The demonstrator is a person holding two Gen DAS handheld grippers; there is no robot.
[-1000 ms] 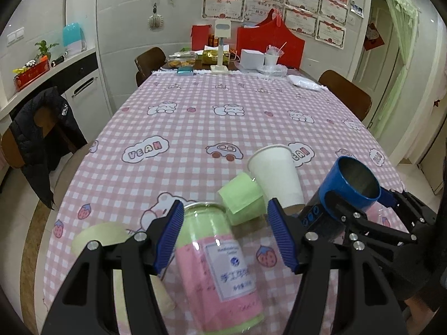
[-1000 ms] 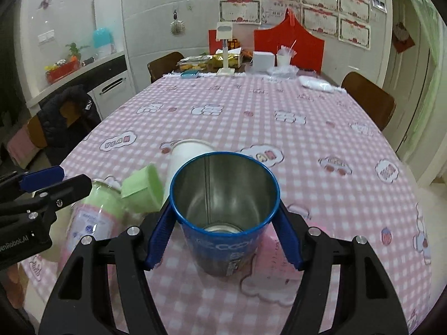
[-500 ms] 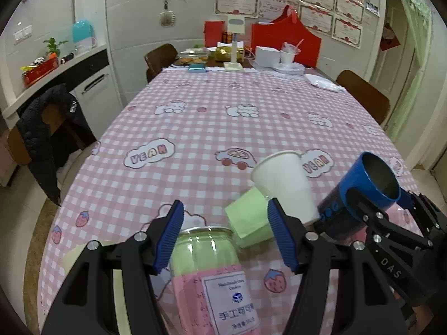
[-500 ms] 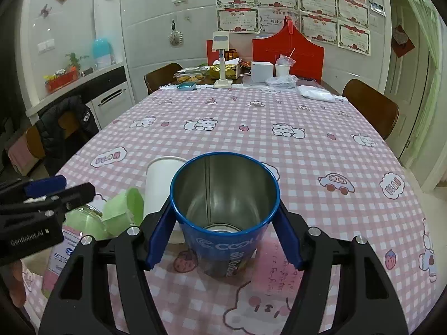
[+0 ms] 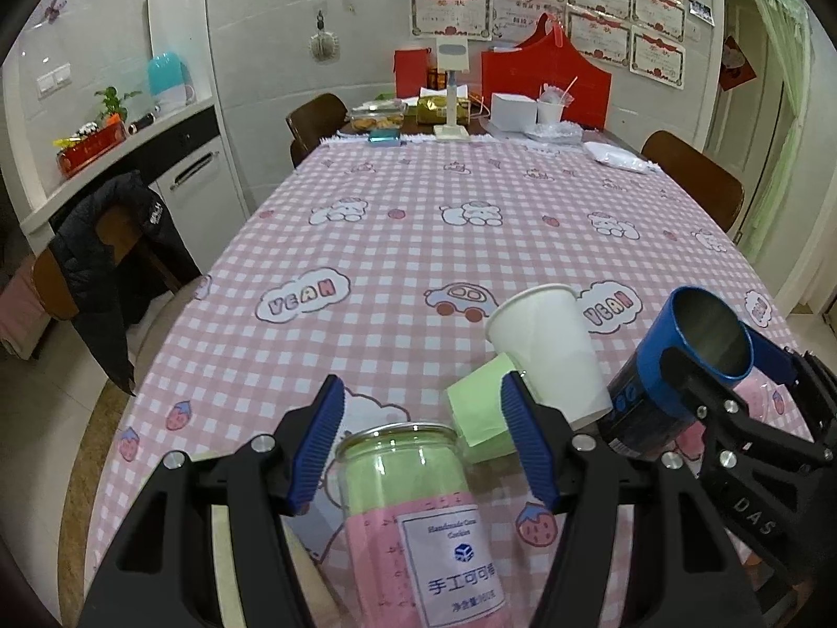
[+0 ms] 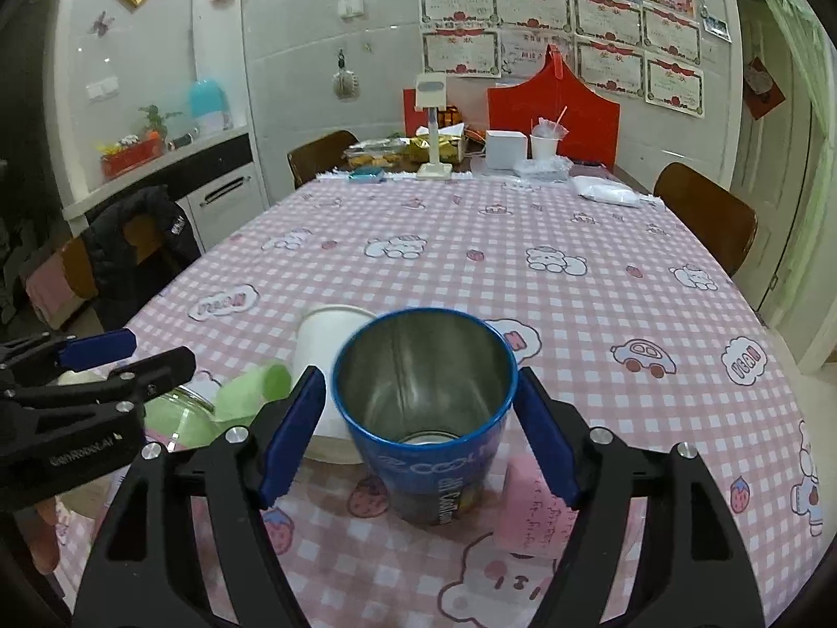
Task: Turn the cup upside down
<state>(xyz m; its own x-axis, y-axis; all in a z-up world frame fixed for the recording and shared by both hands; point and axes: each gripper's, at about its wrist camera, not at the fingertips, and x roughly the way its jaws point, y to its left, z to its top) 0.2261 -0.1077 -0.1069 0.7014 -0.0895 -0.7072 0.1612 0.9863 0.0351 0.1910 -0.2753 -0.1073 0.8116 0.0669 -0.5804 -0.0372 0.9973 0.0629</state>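
Note:
A blue metal cup (image 6: pixel 426 418) with a steel inside stands mouth up between the pads of my right gripper (image 6: pixel 418 439); its jaws close on the cup's sides. It also shows in the left wrist view (image 5: pixel 675 371), held by the right gripper. A white paper cup (image 5: pixel 549 350) stands mouth up just behind it, also seen in the right wrist view (image 6: pixel 327 366). My left gripper (image 5: pixel 421 450) is open around the top of a clear jar (image 5: pixel 418 518) with green and pink contents, not touching it.
A green cup (image 5: pixel 481 413) lies on its side between the jar and the paper cup. A pink note (image 6: pixel 533 507) lies by the blue cup. Boxes, a red bag (image 5: pixel 544 83) and dishes crowd the table's far end. Chairs stand around the pink checked table (image 5: pixel 418 240).
Both grippers have drawn back and tilted up, so the table's objects sit lower in view. The right gripper has kept the blue cup between its pads. The left gripper stays open.

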